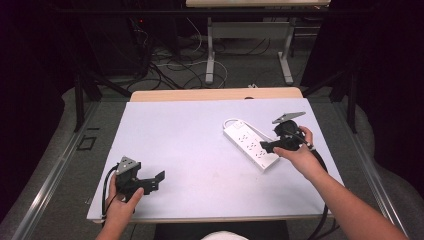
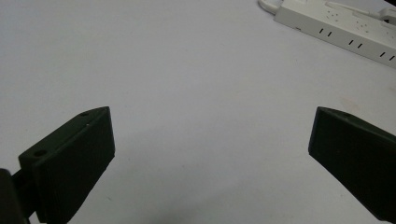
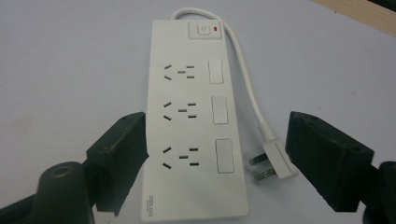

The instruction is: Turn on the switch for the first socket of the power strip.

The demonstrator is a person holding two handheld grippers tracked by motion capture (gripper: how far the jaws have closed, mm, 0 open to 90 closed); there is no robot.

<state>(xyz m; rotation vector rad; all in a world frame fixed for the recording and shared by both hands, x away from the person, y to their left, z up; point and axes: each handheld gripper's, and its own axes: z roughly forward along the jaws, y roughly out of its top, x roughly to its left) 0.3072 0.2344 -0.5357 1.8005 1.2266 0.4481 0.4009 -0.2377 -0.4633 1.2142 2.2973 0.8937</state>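
One white plastic power strip (image 3: 194,126) lies near the table's (image 1: 190,150) right edge. It has three socket groups, a switch beside each, and a master button with a red light; its small grey label is unreadable. Its plug (image 3: 275,163) lies alongside. The right gripper (image 3: 217,158) hangs over it, jaws apart. The left gripper (image 2: 210,154) near the front left corner gapes wide.

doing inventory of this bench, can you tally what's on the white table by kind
power strip, white, with its cord and plug unplugged beside it: 1
handheld tongs, black, left and right, both open: 2
total: 3
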